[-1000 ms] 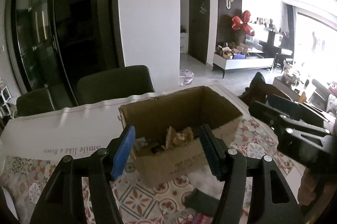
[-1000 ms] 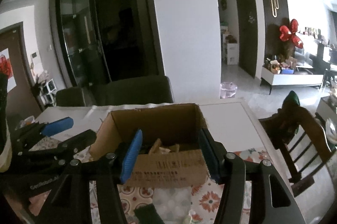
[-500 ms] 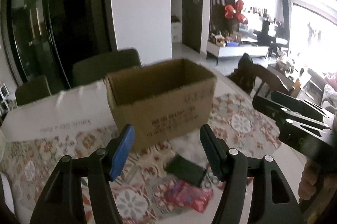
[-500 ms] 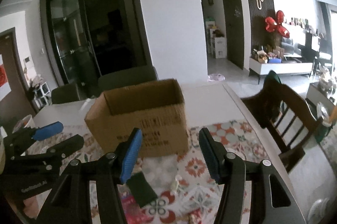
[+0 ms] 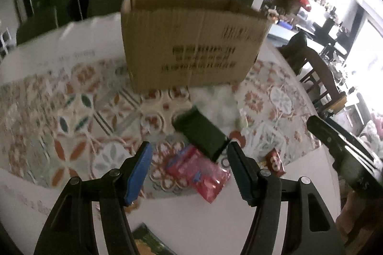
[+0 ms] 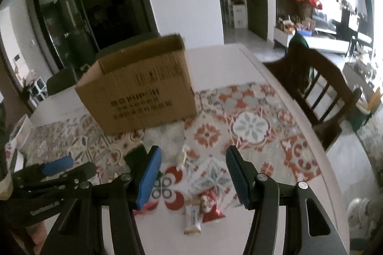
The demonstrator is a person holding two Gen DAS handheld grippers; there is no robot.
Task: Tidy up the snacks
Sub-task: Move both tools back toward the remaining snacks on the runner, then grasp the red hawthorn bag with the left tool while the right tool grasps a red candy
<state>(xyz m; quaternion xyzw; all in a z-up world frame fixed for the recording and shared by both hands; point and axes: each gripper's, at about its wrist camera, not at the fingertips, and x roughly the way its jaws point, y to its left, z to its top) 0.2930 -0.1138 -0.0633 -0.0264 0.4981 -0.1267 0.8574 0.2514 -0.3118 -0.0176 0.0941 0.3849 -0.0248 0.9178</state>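
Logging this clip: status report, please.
Left gripper and right gripper open, empty. Snack packets loose before cardboard box. Nothing in the way.

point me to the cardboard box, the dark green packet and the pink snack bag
cardboard box (image 5: pixel 191 44): left wrist view, printed front wall.
dark green packet (image 5: pixel 201 133): left wrist view, middle of its top face.
pink snack bag (image 5: pixel 201 172): left wrist view, centre of the wrapper.

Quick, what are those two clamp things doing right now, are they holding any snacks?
Left gripper: open, holding nothing, above the pink snack packet.
Right gripper: open, holding nothing, above the small red snack packet.
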